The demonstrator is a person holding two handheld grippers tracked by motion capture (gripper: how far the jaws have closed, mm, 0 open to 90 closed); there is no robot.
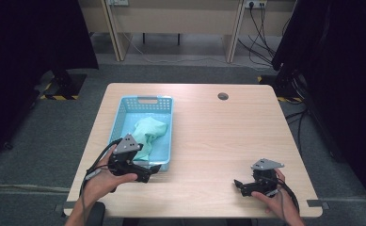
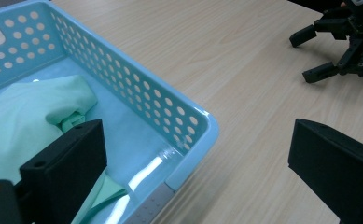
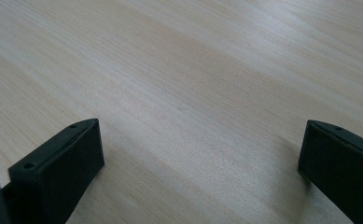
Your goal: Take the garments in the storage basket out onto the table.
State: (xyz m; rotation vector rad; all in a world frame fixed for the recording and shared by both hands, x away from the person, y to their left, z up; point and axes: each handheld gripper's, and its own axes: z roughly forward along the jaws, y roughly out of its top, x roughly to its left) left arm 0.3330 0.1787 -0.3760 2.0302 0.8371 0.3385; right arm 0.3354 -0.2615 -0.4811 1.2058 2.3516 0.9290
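Nearest the high camera, two forearms come in from the bottom edge, cut off by it, each hand holding a set of tongs. The left tongs (image 1: pixel 153 173) sit at the near right corner of a light blue basket (image 1: pixel 124 106); the hand and the grey plate hide that corner in the high view, so the jaw tips are hard to make out there. In the left gripper view the left tongs (image 2: pixel 195 161) stand wide apart, one jaw inside the basket (image 2: pixel 137 88) over its floor, the other outside it over the bare tabletop (image 2: pixel 244 79), so they straddle the basket's wall near the corner. They clamp nothing.

A pale green cloth (image 1: pixel 148 134) lies crumpled inside the basket, towards its middle. In the left gripper view the cloth (image 2: pixel 30 112) spreads beneath and beyond the inner jaw, which covers part of it; whether the jaw touches the fabric cannot be told.

The right tongs (image 1: pixel 237 184) rest low at the near right part of the tabletop (image 1: pixel 218 136), well apart from the basket. In the right gripper view the right tongs (image 3: pixel 200 154) are spread wide over plain wood, empty. The same tongs (image 2: pixel 312 53) show far off in the left gripper view, partly cut by the frame's edge.
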